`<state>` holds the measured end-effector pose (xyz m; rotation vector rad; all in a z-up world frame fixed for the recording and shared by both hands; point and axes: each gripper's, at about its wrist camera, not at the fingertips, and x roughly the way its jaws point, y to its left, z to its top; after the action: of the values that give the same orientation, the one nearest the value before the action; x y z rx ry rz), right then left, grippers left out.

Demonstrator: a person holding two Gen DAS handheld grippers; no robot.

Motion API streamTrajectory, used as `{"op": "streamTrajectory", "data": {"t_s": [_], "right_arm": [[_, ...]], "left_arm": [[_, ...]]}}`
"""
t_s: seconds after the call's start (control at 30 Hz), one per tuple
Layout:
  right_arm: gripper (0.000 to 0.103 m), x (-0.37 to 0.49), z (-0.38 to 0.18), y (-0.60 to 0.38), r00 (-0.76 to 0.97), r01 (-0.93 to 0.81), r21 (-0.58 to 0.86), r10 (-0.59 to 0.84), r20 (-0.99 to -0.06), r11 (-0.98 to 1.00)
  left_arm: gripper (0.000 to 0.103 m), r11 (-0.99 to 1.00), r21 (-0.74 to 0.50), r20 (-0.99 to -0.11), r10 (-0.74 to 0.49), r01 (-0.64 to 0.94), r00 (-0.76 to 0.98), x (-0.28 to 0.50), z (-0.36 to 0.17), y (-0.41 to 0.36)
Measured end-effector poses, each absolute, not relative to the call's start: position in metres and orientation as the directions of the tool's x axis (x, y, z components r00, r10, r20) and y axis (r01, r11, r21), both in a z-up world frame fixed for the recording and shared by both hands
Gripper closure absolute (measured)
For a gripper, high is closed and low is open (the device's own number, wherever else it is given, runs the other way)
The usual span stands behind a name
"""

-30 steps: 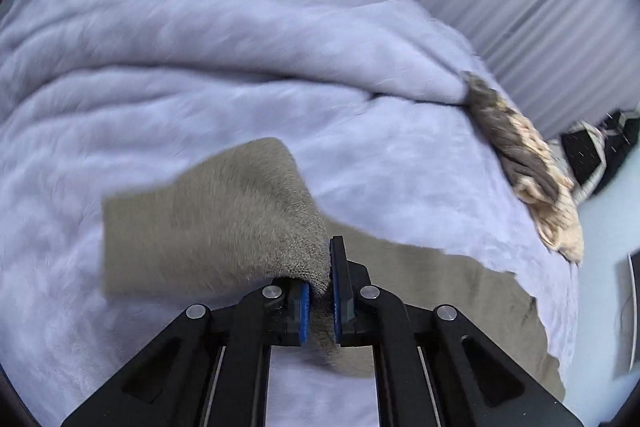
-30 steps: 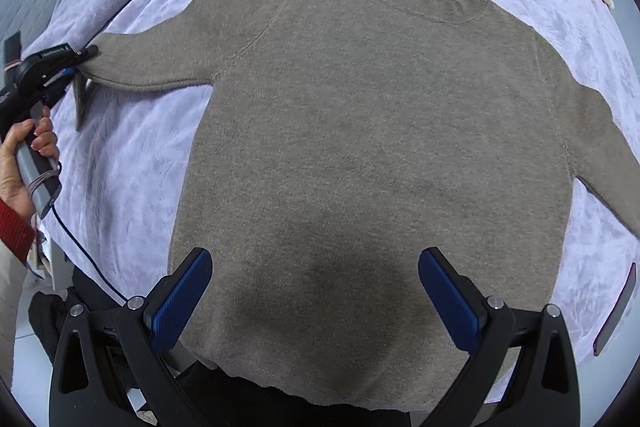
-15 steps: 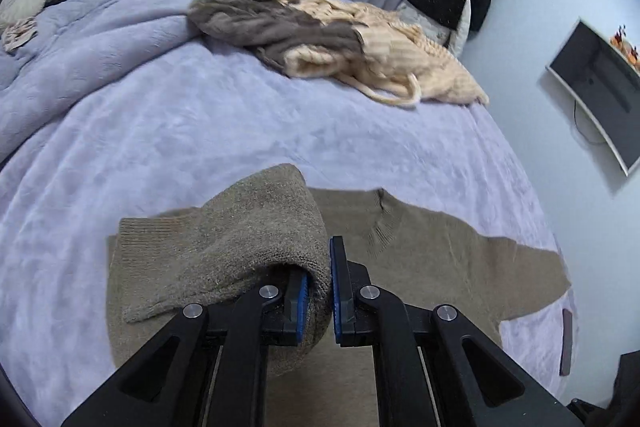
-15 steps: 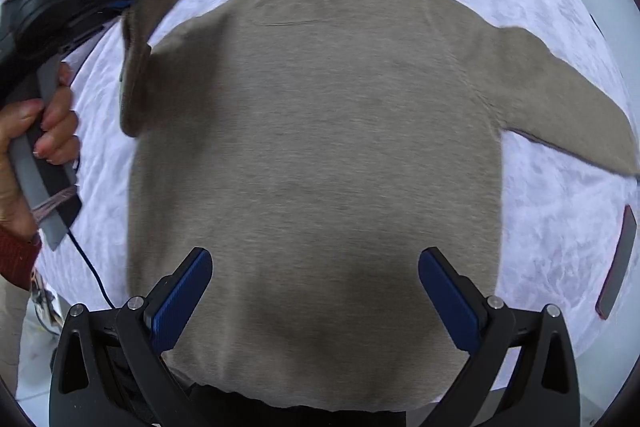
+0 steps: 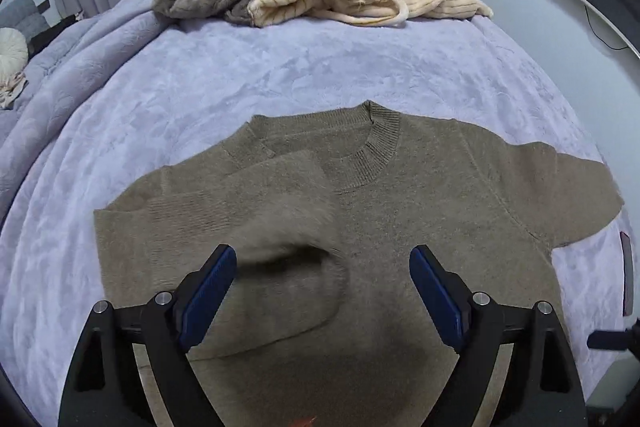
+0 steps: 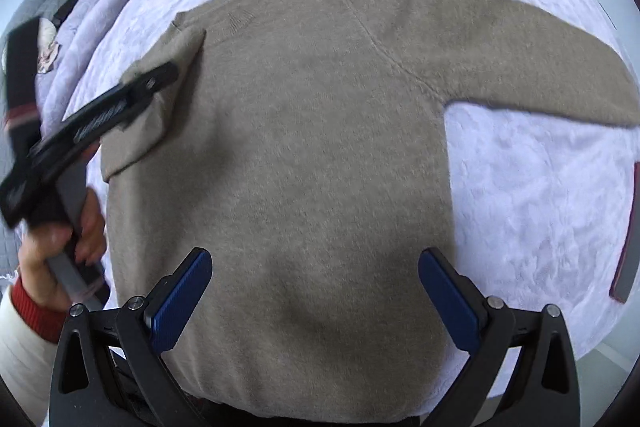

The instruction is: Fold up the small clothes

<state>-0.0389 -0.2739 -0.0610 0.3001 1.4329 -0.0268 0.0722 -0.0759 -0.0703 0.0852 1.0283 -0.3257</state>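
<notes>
A taupe sweater lies flat on the lavender bed, filling the frame's centre; its sleeve is folded across the body at centre left. The left claw gapes wide, holding nothing. The right claw is likewise spread above the hem, empty.

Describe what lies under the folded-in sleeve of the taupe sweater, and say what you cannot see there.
The folded sleeve rests on the sweater, covering part of its chest. The lilac blanket shows all round, but whatever is beneath the sweater is hidden. The other sleeve is spread out.
</notes>
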Motion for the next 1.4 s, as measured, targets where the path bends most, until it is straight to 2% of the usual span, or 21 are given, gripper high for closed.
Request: {"op": "streamTrajectory", "data": {"t_s": [0.17,0.3,0.37,0.47,0.6,0.67,0.7,0.73,0.77,0.83,0.9,0.97,1.07,1.1,1.17,1.23,1.3,1.4], "right_arm": [[0.0,-0.002,-0.044,-0.227,0.222,-0.017,0.087,0.089,-0.971,0.996],[0.0,0.038,-0.046,-0.157,0.322,-0.285,-0.041,0.056,-0.945,0.958],[0.0,0.052,-0.055,-0.121,0.369,-0.387,-0.121,0.033,-0.929,0.914],[0.002,0.069,-0.076,-0.076,0.447,-0.49,-0.253,-0.009,-0.895,0.834],[0.012,0.091,-0.123,-0.043,0.504,-0.539,-0.426,-0.127,-0.854,0.727],[0.046,0.102,-0.144,-0.04,0.495,-0.563,-0.455,-0.159,-0.854,0.69],[0.088,0.104,-0.141,-0.046,0.477,-0.567,-0.407,-0.118,-0.871,0.716],[0.093,0.108,-0.131,-0.056,0.479,-0.528,-0.356,-0.077,-0.875,0.771],[0.093,0.111,-0.12,-0.067,0.497,-0.474,-0.315,-0.045,-0.867,0.822],[0.093,0.116,-0.092,-0.113,0.527,-0.312,-0.101,0.084,-0.845,0.945],[0.093,0.114,-0.079,-0.163,0.552,-0.143,0.067,0.136,-0.823,0.987],[0.093,0.105,-0.08,-0.221,0.559,0.054,0.221,0.154,-0.815,0.974],[0.093,0.087,-0.106,-0.284,0.532,0.26,0.423,0.237,-0.813,0.868],[0.088,0.08,-0.116,-0.299,0.521,0.306,0.457,0.255,-0.814,0.835],[0.086,0.07,-0.132,-0.317,0.495,0.36,0.493,0.286,-0.82,0.792],[0.062,0.059,-0.14,-0.33,0.503,0.376,0.556,0.341,-0.794,0.741],[0.058,0.048,-0.137,-0.335,0.526,0.375,0.605,0.376,-0.763,0.703],[0.058,0.05,-0.137,-0.341,0.532,0.401,0.639,0.4,-0.746,0.657]], "left_arm": [[0.014,0.987,-0.093,-0.843,-0.148,0.131,0.517,0.077,-0.055,0.009],[0.014,0.996,-0.084,-0.909,-0.064,-0.031,0.413,0.103,-0.093,0.076],[0.014,0.991,-0.101,-0.927,-0.06,-0.092,0.371,0.108,-0.115,0.098],[0.014,0.989,-0.092,-0.943,-0.049,-0.117,0.328,0.105,-0.14,0.11],[0.014,0.994,-0.06,-0.946,-0.027,-0.091,0.324,0.095,-0.162,0.107],[0.014,0.994,-0.061,-0.94,-0.027,-0.088,0.339,0.092,-0.165,0.106],[0.014,0.995,-0.055,-0.939,-0.022,-0.087,0.342,0.091,-0.166,0.106],[0.014,0.995,-0.051,-0.938,-0.018,-0.087,0.346,0.088,-0.166,0.104],[0.014,0.995,-0.05,-0.937,-0.016,-0.088,0.348,0.087,-0.166,0.104],[0.014,0.995,-0.049,-0.936,-0.016,-0.085,0.351,0.085,-0.166,0.103],[0.014,0.996,-0.046,-0.936,-0.014,-0.082,0.353,0.084,-0.166,0.103],[0.013,0.996,-0.04,-0.936,-0.01,-0.079,0.352,0.087,-0.168,0.101],[0.005,0.995,-0.023,-0.938,0.013,-0.1,0.347,0.095,-0.168,0.101],[0.005,0.994,-0.032,-0.939,0.007,-0.108,0.344,0.095,-0.169,0.104],[0.005,0.992,-0.036,-0.94,0.007,-0.12,0.341,0.095,-0.17,0.104],[0.005,0.993,-0.019,-0.94,0.021,-0.115,0.341,0.096,-0.169,0.101],[0.005,0.993,-0.004,-0.941,0.035,-0.115,0.336,0.097,-0.168,0.099],[0.005,0.993,0.024,-0.939,0.063,-0.117,0.337,0.1,-0.163,0.092]]}}
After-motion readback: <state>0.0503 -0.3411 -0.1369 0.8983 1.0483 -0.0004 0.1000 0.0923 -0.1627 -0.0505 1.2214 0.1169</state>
